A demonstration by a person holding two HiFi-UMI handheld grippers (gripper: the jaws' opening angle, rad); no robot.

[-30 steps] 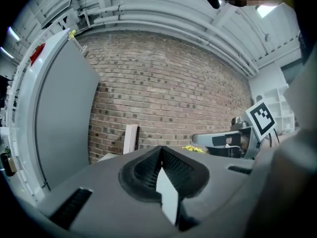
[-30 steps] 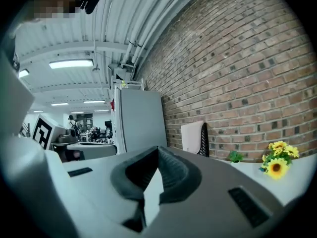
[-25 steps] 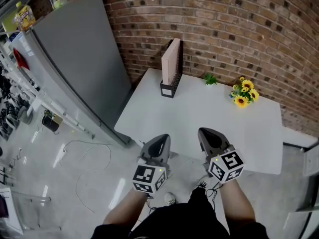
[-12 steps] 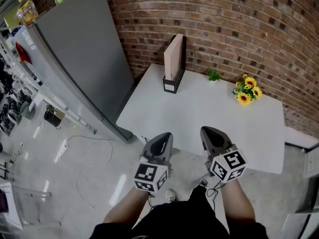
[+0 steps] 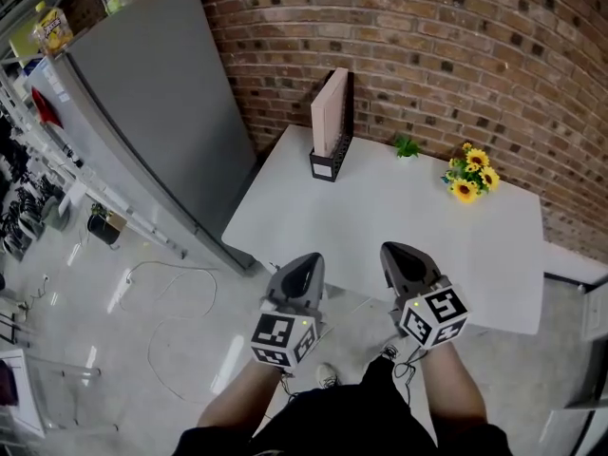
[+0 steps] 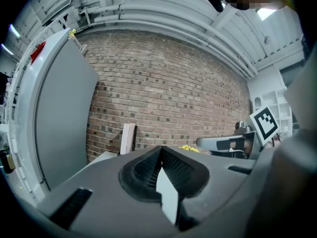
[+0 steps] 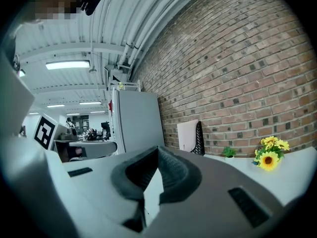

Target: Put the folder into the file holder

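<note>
1. Our left gripper (image 5: 302, 266) and right gripper (image 5: 399, 255) are both closed with nothing between the jaws. They hover side by side at the 6 o'clock edge of the table (image 5: 380, 221).
2. The folder (image 5: 329, 112) stands upright inside the black file holder (image 5: 324, 167) at the table's 11 o'clock corner, well apart from both grippers and close to the brick wall (image 5: 427, 46).
3. We judge the folder already seated, so little of the task seems left.
4. It looks light, thin and fairly stiff, though it would likely flex. If we had to move it, we would pinch the top edge that rises above the holder, since the smooth cover could slip.
5. Sunflowers (image 5: 468, 174) and a small green plant (image 5: 407, 145) sit at 1 o'clock.
</note>
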